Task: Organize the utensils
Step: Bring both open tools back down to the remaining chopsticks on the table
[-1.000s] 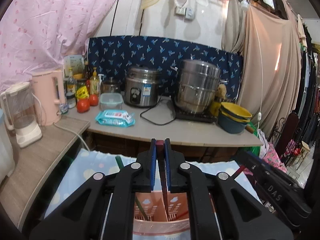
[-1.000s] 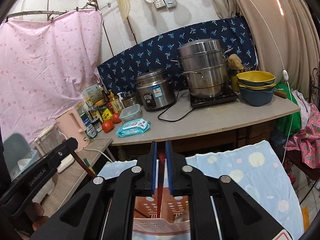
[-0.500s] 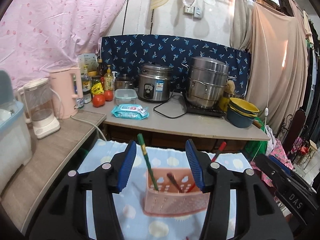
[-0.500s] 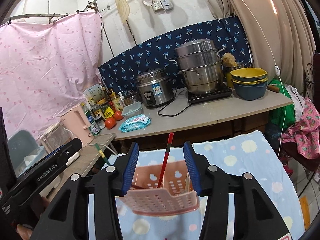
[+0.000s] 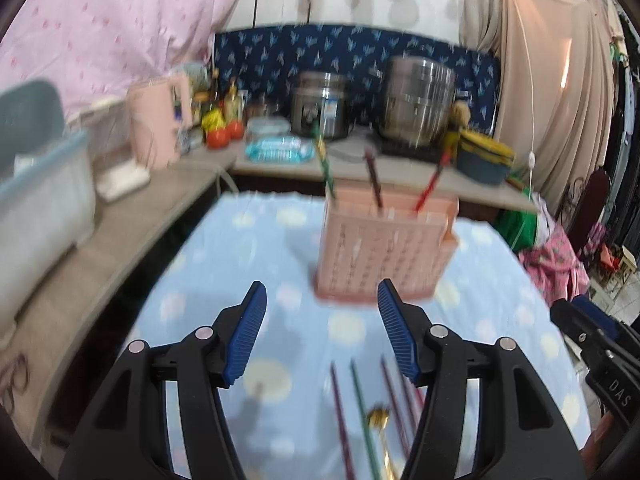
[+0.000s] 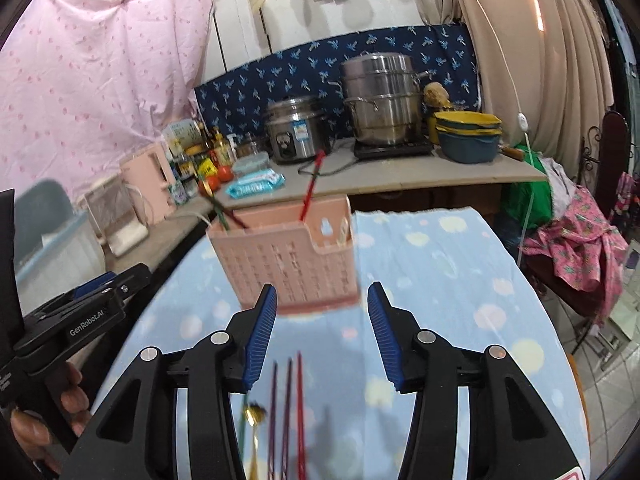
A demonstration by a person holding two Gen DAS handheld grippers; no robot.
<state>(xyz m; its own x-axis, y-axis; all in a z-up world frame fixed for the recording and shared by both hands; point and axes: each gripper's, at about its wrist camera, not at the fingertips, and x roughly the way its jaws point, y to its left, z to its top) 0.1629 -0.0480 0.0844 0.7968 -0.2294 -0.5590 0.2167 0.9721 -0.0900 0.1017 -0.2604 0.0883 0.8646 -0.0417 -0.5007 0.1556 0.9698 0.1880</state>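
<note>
A pink slotted utensil holder (image 5: 384, 252) (image 6: 288, 264) stands on the blue spotted cloth. A green, a dark and a red chopstick (image 5: 428, 184) stick up out of it. Several loose chopsticks (image 5: 344, 420) (image 6: 286, 412) and a gold spoon (image 5: 378, 420) (image 6: 254, 416) lie on the cloth near me. My left gripper (image 5: 322, 332) is open and empty, above the loose chopsticks and short of the holder. My right gripper (image 6: 322, 328) is open and empty, just in front of the holder.
A counter (image 6: 420, 168) behind the cloth carries a rice cooker (image 6: 296, 132), a steel steamer pot (image 6: 384, 100), stacked bowls (image 6: 468, 136), tomatoes and bottles. A side shelf (image 5: 132, 216) on the left holds a pink kettle and a blender. Clothes lie at the right.
Both grippers went from shut on chopsticks over the holder to open, then drew back and lowered. The chopsticks they let go of stand in the holder.
</note>
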